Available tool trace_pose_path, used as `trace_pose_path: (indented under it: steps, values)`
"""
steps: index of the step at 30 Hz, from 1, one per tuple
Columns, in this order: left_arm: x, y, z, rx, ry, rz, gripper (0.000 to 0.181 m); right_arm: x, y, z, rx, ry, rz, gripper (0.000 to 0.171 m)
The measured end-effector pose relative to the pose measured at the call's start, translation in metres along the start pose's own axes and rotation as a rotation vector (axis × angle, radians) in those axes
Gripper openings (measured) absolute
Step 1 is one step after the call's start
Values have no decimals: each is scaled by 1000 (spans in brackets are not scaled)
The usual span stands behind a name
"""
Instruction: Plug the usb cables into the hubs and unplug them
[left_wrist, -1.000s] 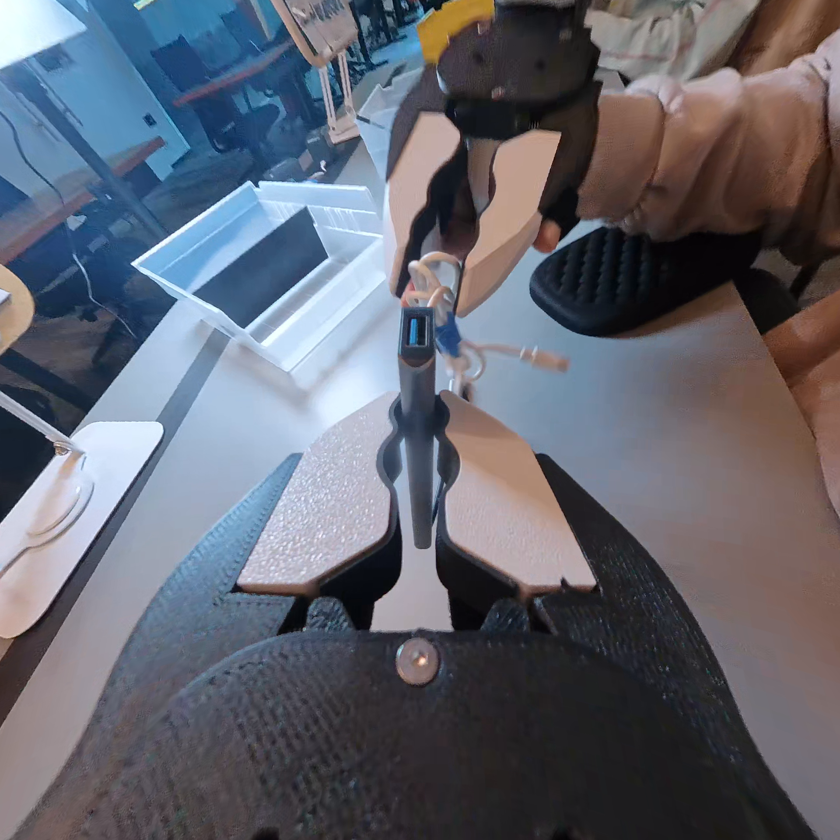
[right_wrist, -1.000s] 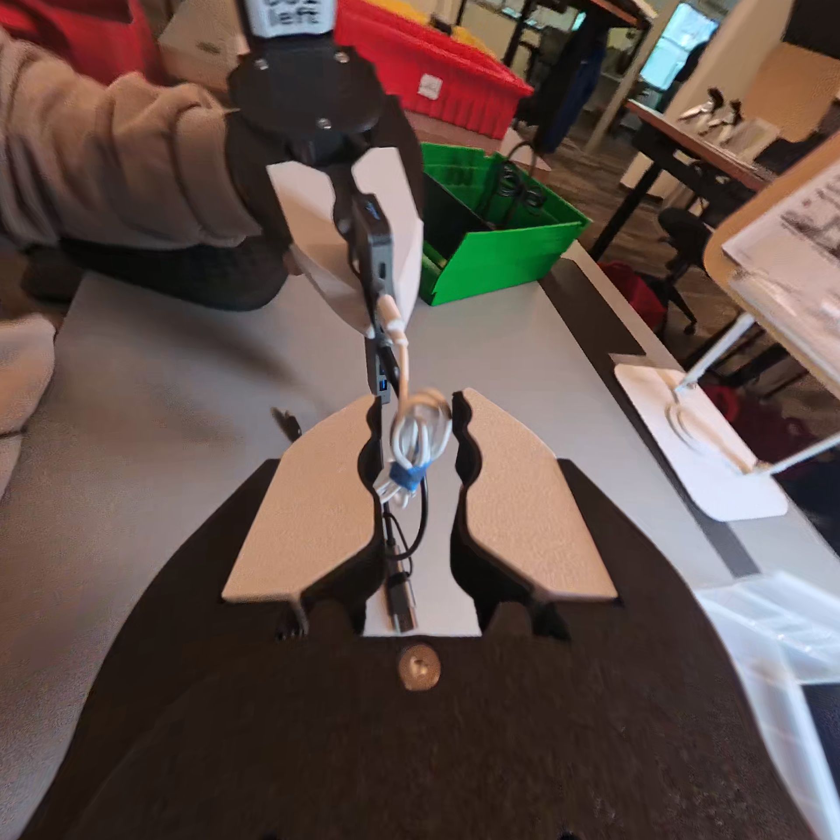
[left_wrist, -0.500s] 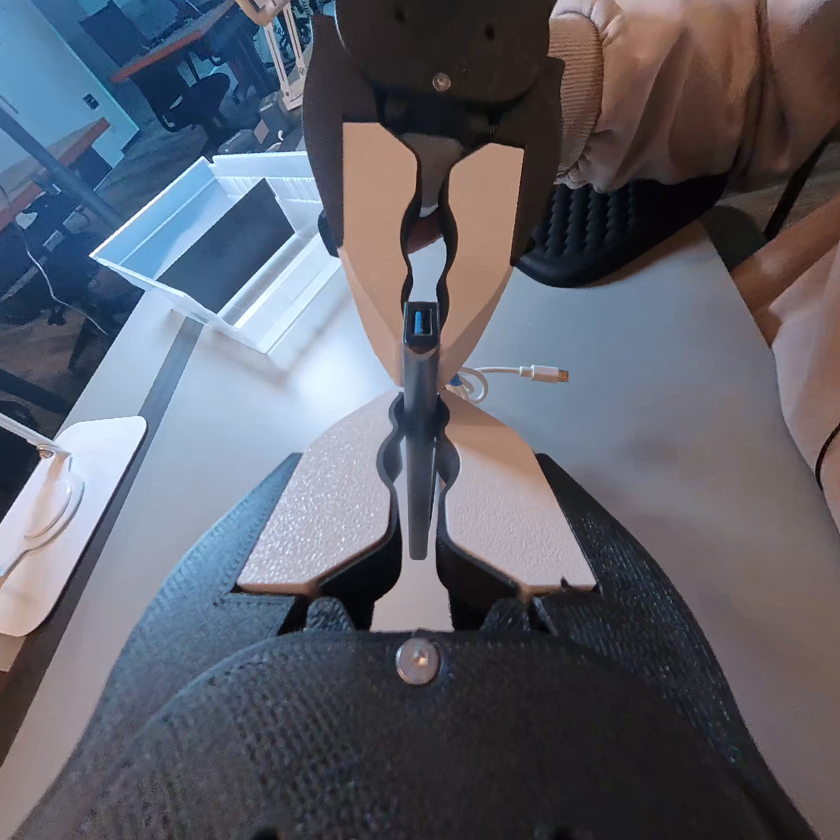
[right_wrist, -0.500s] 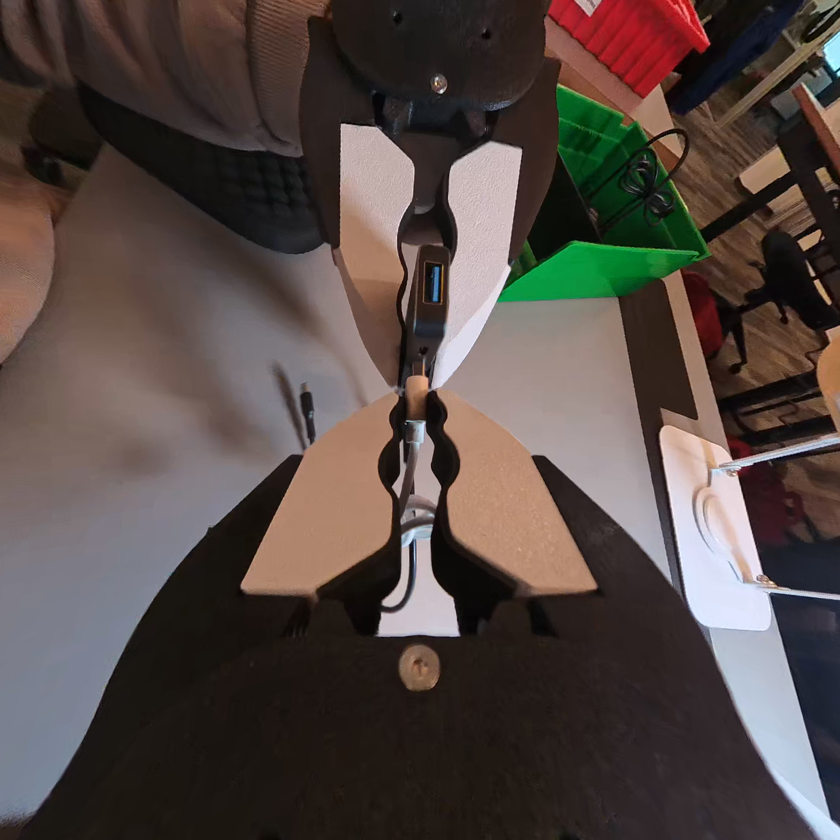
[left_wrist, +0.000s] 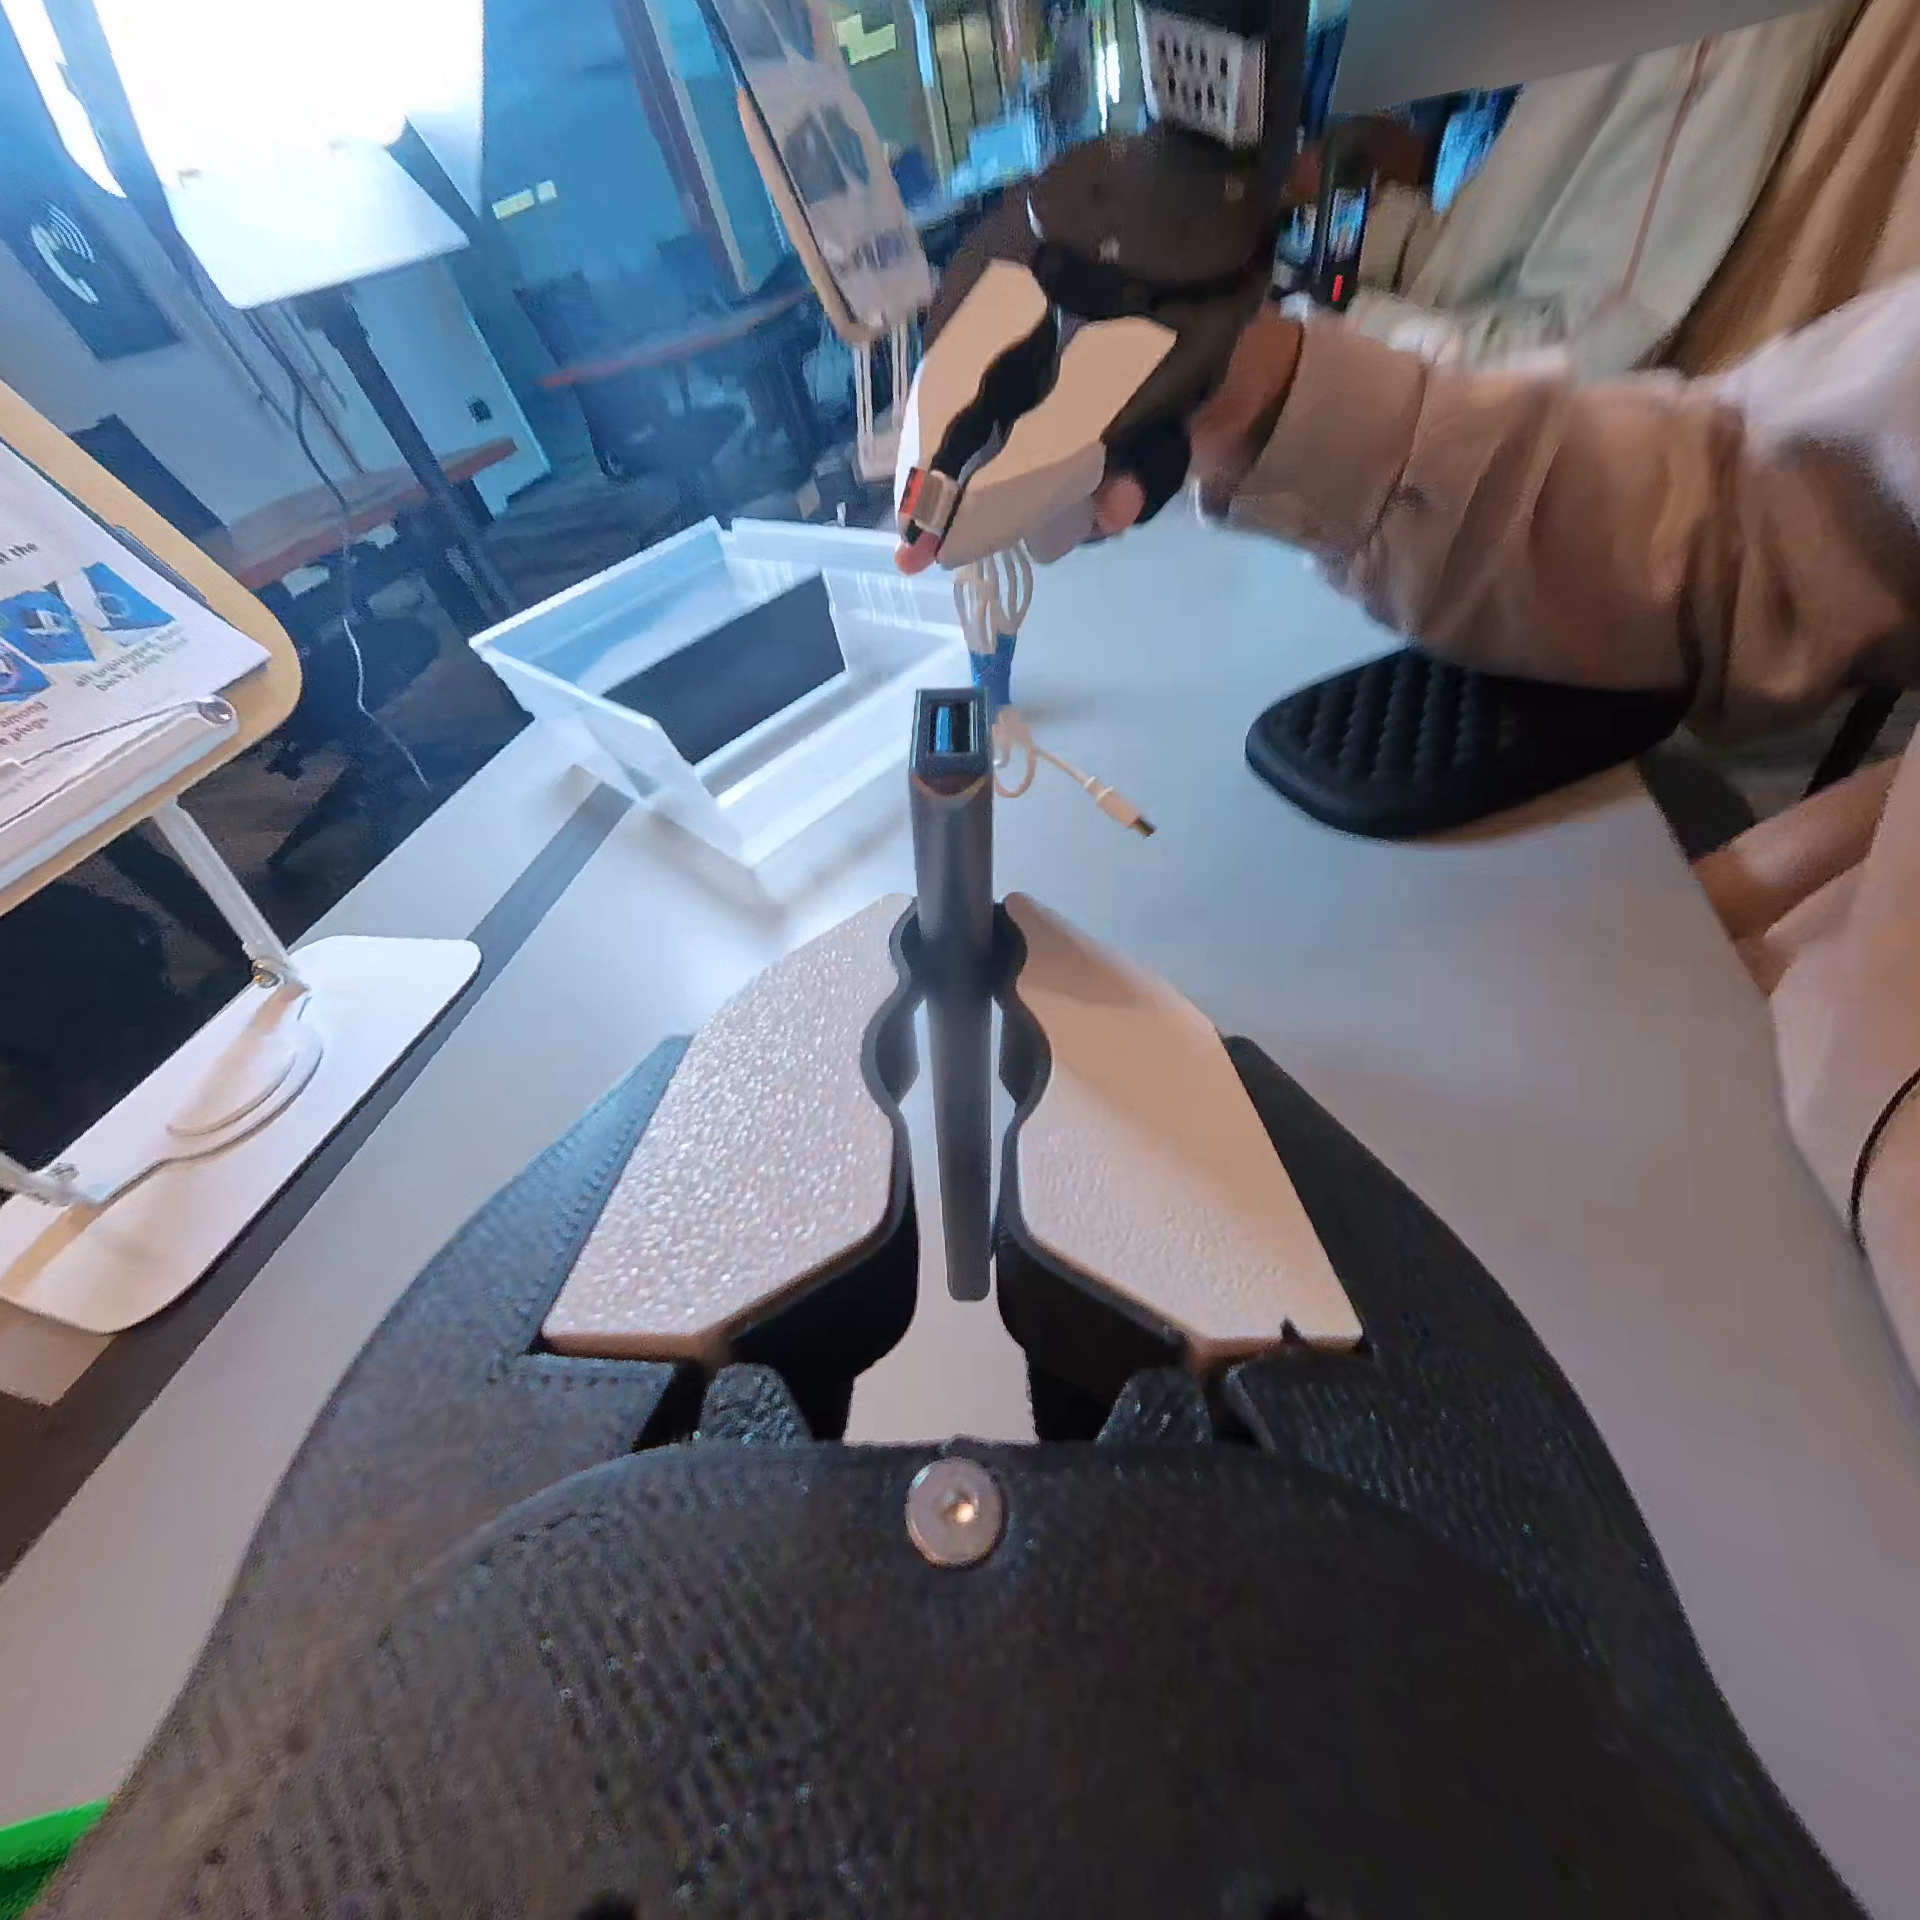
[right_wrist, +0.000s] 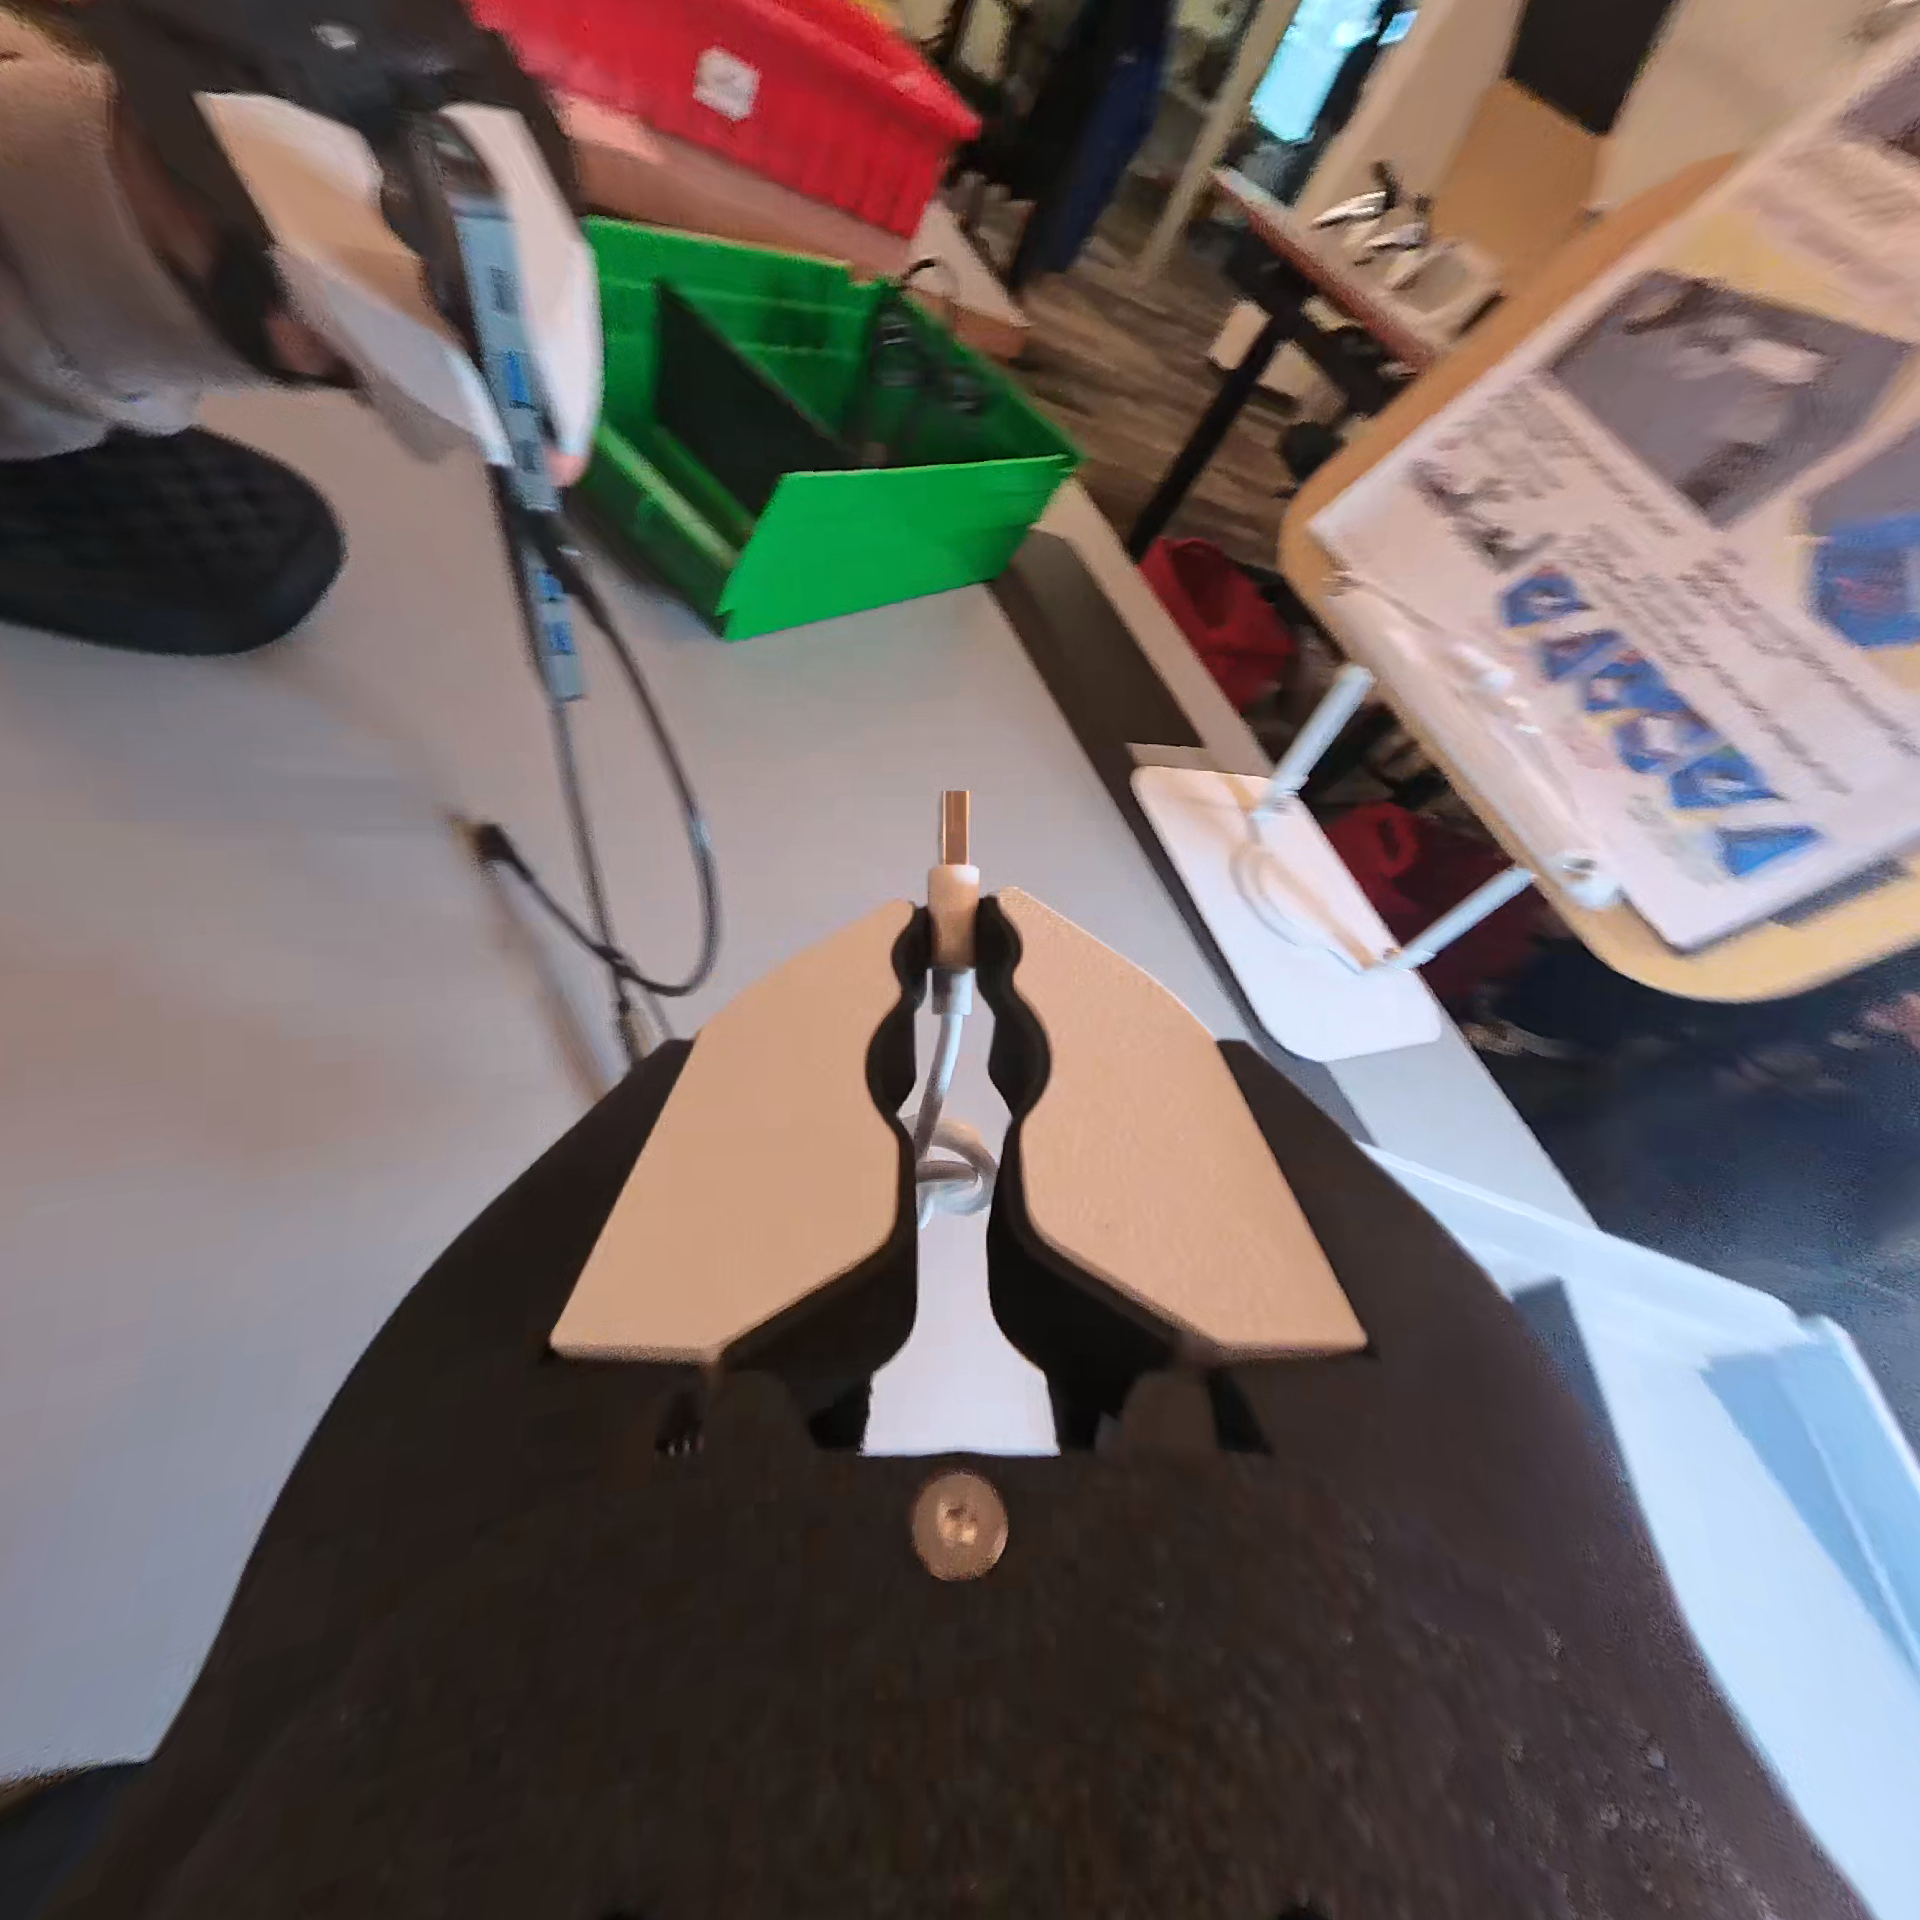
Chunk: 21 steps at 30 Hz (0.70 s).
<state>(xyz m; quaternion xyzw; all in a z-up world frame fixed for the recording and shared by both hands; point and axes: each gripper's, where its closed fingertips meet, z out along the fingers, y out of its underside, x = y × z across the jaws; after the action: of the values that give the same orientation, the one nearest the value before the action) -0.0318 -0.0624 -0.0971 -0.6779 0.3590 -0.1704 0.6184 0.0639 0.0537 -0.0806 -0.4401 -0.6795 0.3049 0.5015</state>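
My left gripper (left_wrist: 958, 914) is shut on a dark grey USB hub (left_wrist: 951, 831), held edge-on with its blue end port (left_wrist: 948, 725) facing forward. My right gripper (right_wrist: 956, 906) is shut on the plug (right_wrist: 954, 864) of a white USB cable, its metal tip free in the air. In the left wrist view the right gripper (left_wrist: 940, 520) is raised and apart from the hub, with the coiled white cable (left_wrist: 995, 644) hanging below it. In the right wrist view the left gripper (right_wrist: 520, 436) holds the hub (right_wrist: 514, 416) at upper left, its black lead (right_wrist: 665, 831) trailing onto the table.
A clear plastic bin (left_wrist: 727, 665) stands behind the hub. A green bin (right_wrist: 821, 468) and a red bin (right_wrist: 748, 94) stand at the table's far side. White stand bases (left_wrist: 239, 1081) (right_wrist: 1278, 914) carry sheet boards. A black arm pad (left_wrist: 1444, 738) lies at the right. Across from one pair of fingers to the other is roughly 15 cm.
The right gripper has pulled the white plug out of the hub's end and lifted away. The two grippers, tip to tip before, now stand well apart.
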Motion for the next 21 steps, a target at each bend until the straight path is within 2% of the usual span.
trace_pose_path:
  steps: [4,8,14,18,21]
  values:
    - [-9,-27,-14,221,37,-162,11,52,3,-27,1,205,46,8]
    - [-14,-34,-17,347,80,-277,11,105,13,-41,-57,370,53,8]
    - [-14,-32,-13,363,68,-286,11,170,55,-40,-168,584,88,8]
    - [-12,-25,-10,346,69,-282,11,184,106,-32,-270,653,164,8]
    - [-11,-22,-8,339,74,-283,11,184,129,-32,-359,667,179,8]
